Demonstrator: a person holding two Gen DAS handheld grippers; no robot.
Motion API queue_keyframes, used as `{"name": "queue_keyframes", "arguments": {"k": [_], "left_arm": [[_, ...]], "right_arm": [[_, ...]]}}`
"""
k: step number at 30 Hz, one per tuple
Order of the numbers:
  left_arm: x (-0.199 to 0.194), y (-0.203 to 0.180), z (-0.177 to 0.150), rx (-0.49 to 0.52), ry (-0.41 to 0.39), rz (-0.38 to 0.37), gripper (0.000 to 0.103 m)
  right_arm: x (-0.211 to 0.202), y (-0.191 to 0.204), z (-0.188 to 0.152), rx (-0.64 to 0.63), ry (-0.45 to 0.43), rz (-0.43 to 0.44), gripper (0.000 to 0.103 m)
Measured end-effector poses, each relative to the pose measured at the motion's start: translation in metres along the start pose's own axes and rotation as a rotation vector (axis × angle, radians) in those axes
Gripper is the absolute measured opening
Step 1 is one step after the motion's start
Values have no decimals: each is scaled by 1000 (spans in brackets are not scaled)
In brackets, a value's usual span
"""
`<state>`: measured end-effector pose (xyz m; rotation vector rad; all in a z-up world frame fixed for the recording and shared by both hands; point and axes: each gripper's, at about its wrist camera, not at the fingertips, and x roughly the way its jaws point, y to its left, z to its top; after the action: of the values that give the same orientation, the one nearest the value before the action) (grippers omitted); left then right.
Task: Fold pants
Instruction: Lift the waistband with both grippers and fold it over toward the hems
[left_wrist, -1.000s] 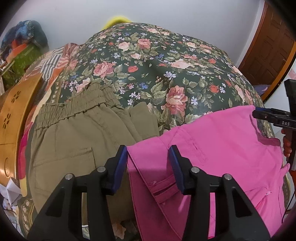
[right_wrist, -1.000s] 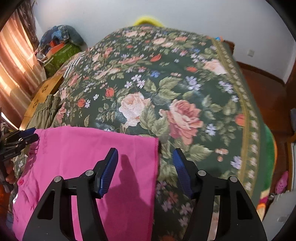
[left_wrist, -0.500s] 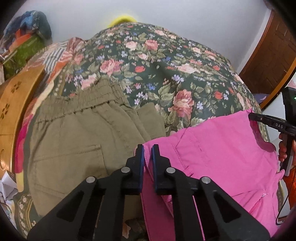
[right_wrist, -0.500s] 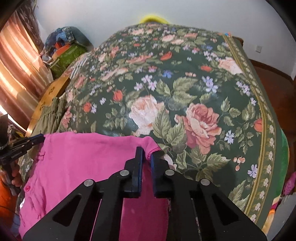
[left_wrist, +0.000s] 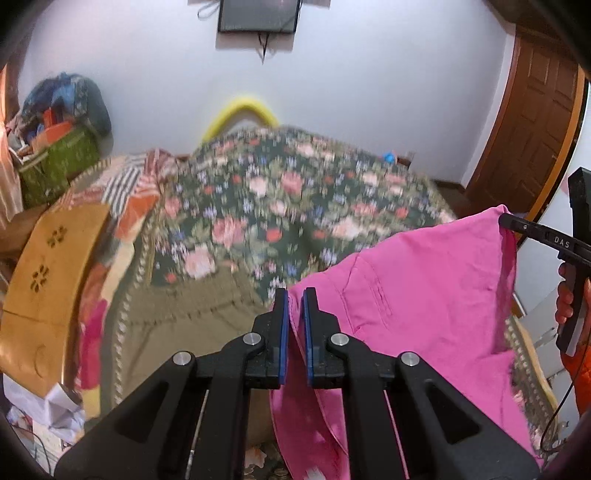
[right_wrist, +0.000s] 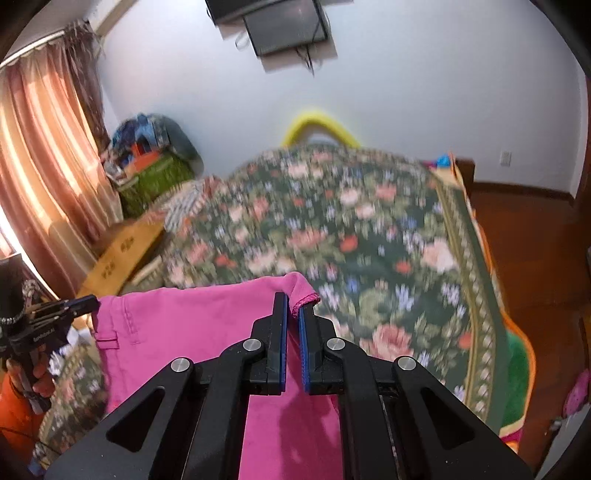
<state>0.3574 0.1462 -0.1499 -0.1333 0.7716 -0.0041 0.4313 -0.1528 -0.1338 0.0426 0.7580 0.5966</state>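
Pink pants (left_wrist: 424, 295) hang in the air between my two grippers, above the floral bed cover (left_wrist: 280, 206). My left gripper (left_wrist: 294, 295) is shut on the waistband corner of the pink pants. My right gripper (right_wrist: 292, 300) is shut on the other corner of the pink pants (right_wrist: 207, 332), where a stitched hem folds over the fingers. The right gripper also shows in the left wrist view (left_wrist: 517, 226), and the left gripper in the right wrist view (right_wrist: 86, 304). The lower part of the pants hangs below the frames.
Olive green pants (left_wrist: 192, 317) lie on the bed's near left. A wooden headboard (left_wrist: 48, 273) is at the left, with a striped cloth (left_wrist: 125, 188) and a green basket (left_wrist: 55, 166) behind. A door (left_wrist: 532, 122) stands at the right, a curtain (right_wrist: 40, 177) at the left.
Both grippers shut on the pink pants' top corners, then lifted them off the bed. The cameras tilted up to show the wall and TV.
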Motion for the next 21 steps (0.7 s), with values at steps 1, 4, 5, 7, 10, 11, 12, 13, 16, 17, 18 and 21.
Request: {"name": "queue_keyframes", "arguments": {"k": [1, 4, 5, 7, 10, 11, 12, 13, 16, 17, 18, 21], "left_arm": [[-9, 0, 4, 0, -16, -5, 7], [-25, -3, 8, 8, -39, -14, 7], [-30, -5, 7, 12, -43, -16, 7], [-39, -9, 3, 20, -45, -23, 7], [-54, -17, -5, 37, -42, -29, 7], [-58, -18, -8, 40, -42, -33, 7], [-64, -21, -11, 44, -42, -37, 7], [-68, -22, -14, 49, -41, -39, 7], [-85, -27, -27, 59, -42, -48, 7], [-89, -27, -31, 59, -41, -49, 7], [-94, -28, -36, 60, -39, -53, 7], [-107, -28, -50, 60, -34, -60, 7]], "right_arm": [[-7, 3, 4, -3, -18, 0, 5], [-26, 12, 10, -15, -54, 12, 5], [-33, 16, 11, -21, -61, 19, 5], [-44, 21, 7, -27, -73, 23, 5], [-57, 27, 0, -26, -73, 37, 5], [-63, 29, -5, -27, -68, 42, 5], [-66, 30, -8, -27, -67, 44, 5], [-73, 33, -14, -26, -65, 48, 5], [-89, 39, -28, -22, -64, 61, 5], [-95, 42, -33, -22, -62, 66, 5], [-100, 44, -39, -24, -59, 68, 5], [-113, 51, -54, -29, -52, 70, 5]]}}
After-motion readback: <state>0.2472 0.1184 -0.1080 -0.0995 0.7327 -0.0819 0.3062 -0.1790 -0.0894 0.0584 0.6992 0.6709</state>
